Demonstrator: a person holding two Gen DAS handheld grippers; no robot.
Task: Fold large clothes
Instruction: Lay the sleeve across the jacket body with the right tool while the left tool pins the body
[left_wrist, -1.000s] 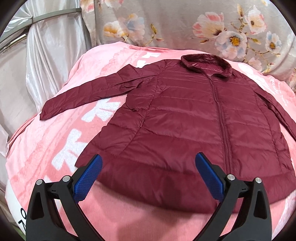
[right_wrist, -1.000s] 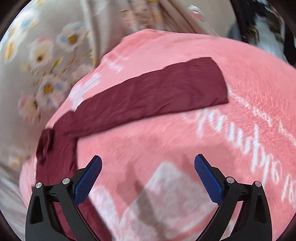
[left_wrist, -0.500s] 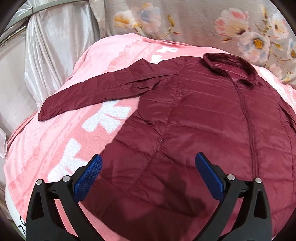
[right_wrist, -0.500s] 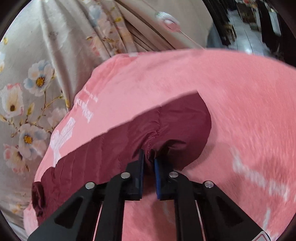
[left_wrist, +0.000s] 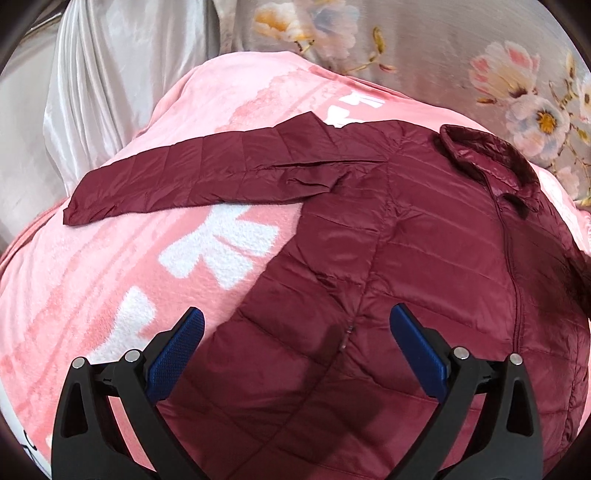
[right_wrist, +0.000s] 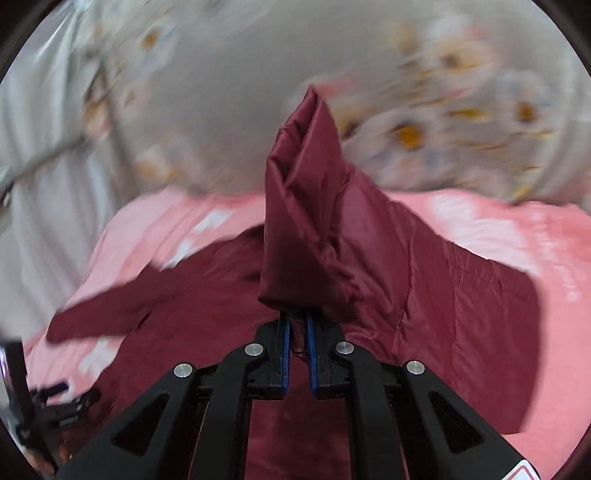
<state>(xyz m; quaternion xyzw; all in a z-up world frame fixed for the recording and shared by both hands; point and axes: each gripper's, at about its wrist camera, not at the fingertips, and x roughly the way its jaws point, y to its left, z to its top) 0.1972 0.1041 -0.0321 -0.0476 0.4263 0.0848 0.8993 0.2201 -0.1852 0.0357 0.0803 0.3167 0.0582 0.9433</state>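
A dark red quilted jacket (left_wrist: 424, 258) lies front up on a pink blanket (left_wrist: 110, 277). Its left sleeve (left_wrist: 192, 181) stretches out flat to the left, and its collar (left_wrist: 487, 155) is at the far right. My left gripper (left_wrist: 295, 343) is open and empty, hovering over the jacket's lower left body. My right gripper (right_wrist: 297, 325) is shut on the jacket's right sleeve (right_wrist: 310, 206) and holds it lifted above the jacket body (right_wrist: 207, 288). The sleeve's cuff end stands up in front of the camera. The right wrist view is blurred.
The pink blanket (right_wrist: 535, 236) with white lettering covers the whole surface. A grey floral curtain (left_wrist: 443, 48) hangs behind it, with a silvery curtain (left_wrist: 92, 74) at the far left. The left gripper (right_wrist: 44, 402) shows dimly at the lower left of the right wrist view.
My right gripper, shut on the right sleeve, has lifted it and swung it over towards the jacket body. My left gripper has moved forward over the jacket, still open.
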